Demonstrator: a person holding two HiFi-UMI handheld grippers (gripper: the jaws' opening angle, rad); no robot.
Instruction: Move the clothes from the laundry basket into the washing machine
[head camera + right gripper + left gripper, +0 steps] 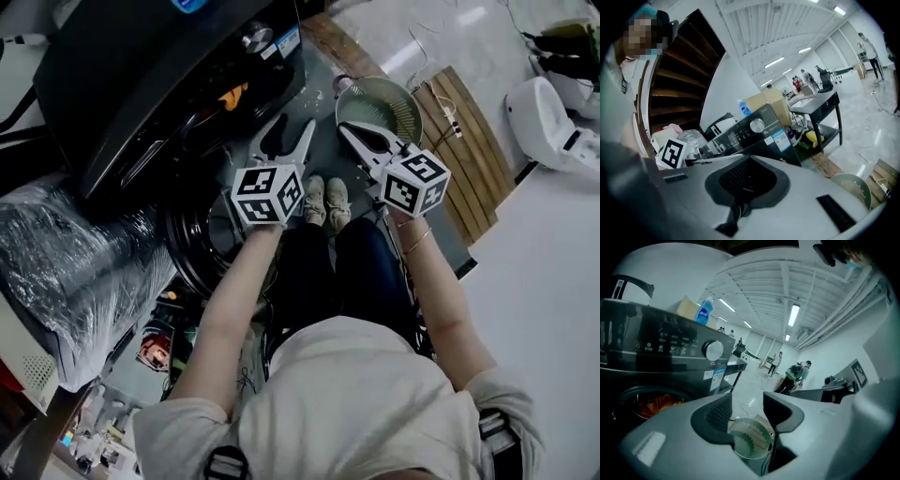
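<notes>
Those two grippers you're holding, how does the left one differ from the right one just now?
The left gripper has its jaws apart; the right gripper has them shut together. In the head view the left gripper is nearer the washing machine, the right gripper nearer the laundry basket. Both are empty.

Both bare forearms (230, 291) reach toward frame centre. The grey left gripper (286, 139) has its jaws apart and empty. The grey right gripper (349, 133) has its jaws pressed together.

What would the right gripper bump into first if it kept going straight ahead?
Most likely the washer: the right gripper, shut and empty, points toward its front panel. The basket lies lower and off to the side, out of that line. Depth is hard to judge.
</notes>
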